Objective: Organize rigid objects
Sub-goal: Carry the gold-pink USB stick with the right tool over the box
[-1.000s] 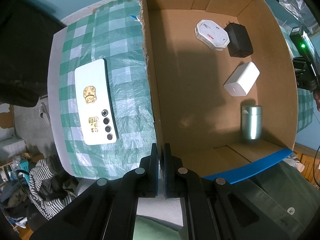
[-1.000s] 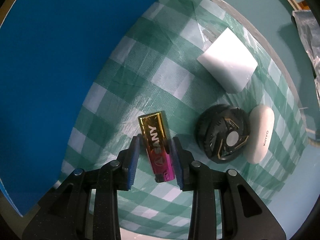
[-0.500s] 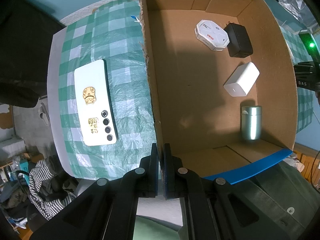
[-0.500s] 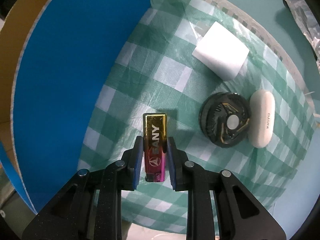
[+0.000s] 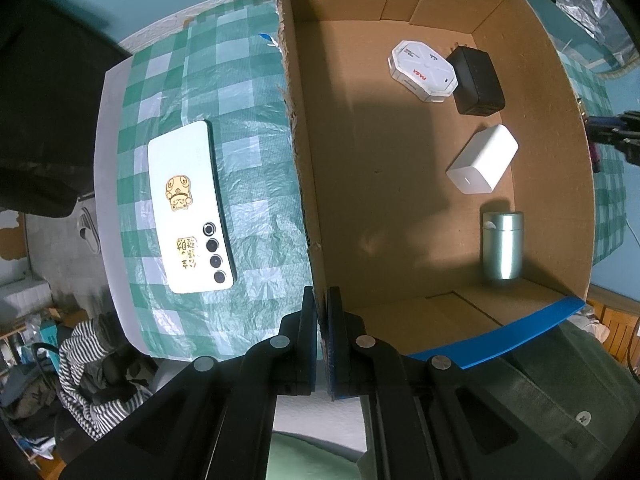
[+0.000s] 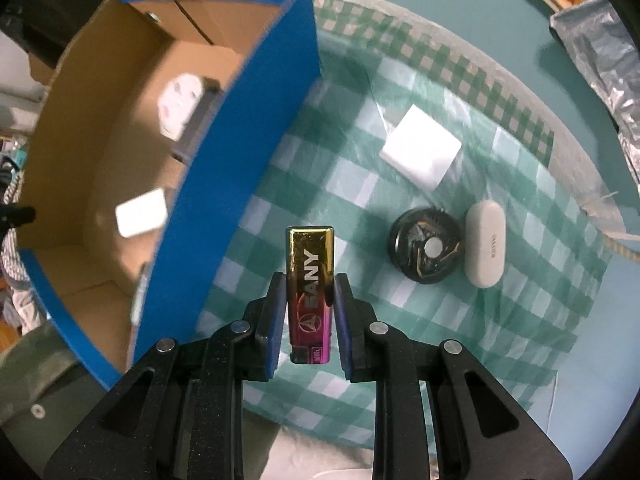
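My right gripper is shut on a gold-and-pink lighter marked SANY and holds it above the checked cloth, right of the blue-sided cardboard box. My left gripper is shut on the box's left wall. Inside the box lie a white hexagonal case, a black adapter, a white charger and a silver tin. A white phone lies on the cloth left of the box.
On the cloth right of the lighter lie a white block, a black round fan and a white oval case. Crinkled foil lies at the far right. Striped clothing lies below the table's edge.
My right gripper closed on the lighter and lifted it off the cloth, rising so the box's inside comes into view. My left gripper has not moved.
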`<state>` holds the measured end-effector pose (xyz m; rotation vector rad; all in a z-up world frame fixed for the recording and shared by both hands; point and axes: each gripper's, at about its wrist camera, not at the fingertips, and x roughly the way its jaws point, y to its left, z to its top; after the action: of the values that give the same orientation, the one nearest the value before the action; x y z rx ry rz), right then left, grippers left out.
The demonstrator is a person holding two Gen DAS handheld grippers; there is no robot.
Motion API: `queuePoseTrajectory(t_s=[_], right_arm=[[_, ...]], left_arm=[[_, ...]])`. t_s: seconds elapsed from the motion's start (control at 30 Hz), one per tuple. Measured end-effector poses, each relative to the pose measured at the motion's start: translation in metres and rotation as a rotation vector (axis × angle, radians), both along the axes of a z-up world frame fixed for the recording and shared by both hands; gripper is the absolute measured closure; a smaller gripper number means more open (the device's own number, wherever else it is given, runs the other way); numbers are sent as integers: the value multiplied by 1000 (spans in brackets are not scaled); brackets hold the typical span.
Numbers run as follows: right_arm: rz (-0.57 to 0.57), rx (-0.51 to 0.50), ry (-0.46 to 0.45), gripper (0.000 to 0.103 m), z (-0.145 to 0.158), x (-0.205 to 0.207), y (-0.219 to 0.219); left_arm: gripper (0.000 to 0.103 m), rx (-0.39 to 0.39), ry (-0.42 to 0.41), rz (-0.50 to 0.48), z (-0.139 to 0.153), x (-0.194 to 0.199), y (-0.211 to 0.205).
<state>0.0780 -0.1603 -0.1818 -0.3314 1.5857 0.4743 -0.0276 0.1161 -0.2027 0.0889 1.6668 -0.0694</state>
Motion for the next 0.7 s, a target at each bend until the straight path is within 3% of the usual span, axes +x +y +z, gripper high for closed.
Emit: queuePoseTrajectory(t_s=[0.37, 0.53, 0.7], right_arm=[[59, 100, -80, 82, 53, 8, 43], [93, 125, -95, 82, 62, 11, 68], [117, 122, -84, 82, 52, 12, 86]], left_arm=[[99, 0, -3, -2, 0, 1, 0], [99, 0, -4, -3, -1, 1, 0], [99, -1, -3, -2, -1, 2, -1]])
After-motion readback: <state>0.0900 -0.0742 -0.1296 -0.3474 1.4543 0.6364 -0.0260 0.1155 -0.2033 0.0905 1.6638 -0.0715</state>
